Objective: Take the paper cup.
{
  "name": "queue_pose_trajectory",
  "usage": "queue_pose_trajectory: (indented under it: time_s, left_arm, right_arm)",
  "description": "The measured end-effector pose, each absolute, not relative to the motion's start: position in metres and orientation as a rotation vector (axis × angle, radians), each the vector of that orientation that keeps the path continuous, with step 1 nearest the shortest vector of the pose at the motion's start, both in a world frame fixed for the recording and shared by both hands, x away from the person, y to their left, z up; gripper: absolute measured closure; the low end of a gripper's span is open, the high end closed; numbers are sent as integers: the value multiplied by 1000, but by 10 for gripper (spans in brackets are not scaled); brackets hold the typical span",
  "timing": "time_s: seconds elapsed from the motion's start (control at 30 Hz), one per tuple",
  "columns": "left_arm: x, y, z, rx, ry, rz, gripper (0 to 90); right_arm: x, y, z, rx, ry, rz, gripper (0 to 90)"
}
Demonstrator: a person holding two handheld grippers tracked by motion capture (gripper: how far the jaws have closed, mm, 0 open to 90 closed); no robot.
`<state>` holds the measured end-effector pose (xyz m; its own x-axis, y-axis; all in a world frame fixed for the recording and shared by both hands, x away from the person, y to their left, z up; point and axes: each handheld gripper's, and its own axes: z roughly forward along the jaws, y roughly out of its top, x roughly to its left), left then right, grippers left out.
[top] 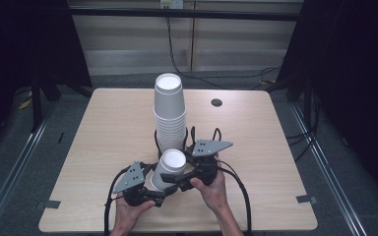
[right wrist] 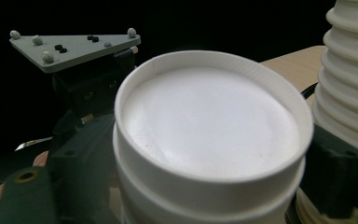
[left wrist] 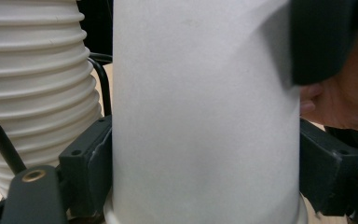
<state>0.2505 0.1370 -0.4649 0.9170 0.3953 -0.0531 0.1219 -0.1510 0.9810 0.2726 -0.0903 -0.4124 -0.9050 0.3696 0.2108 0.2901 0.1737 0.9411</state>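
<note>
Left claw (top: 163,189) clamped on upturned cup (top: 169,169); right claw (top: 179,178) grips it too, fingertips hidden behind cup.

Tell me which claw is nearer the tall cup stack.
Right. The right claw sits just beside the tall cup stack; the left claw is farther back, gripping the upside-down cups.

Left gripper (top: 158,191) and right gripper (top: 177,178) both clamped.
</note>
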Motion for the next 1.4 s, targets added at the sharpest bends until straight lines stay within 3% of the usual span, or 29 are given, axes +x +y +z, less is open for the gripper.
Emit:
queue_pose_trajectory:
  time_s: [1.4]
  left_arm:
    - [255, 159, -456, 1899, 401, 174, 176]
  right_arm:
    - [264, -122, -408, 702, 2304, 1789, 141]
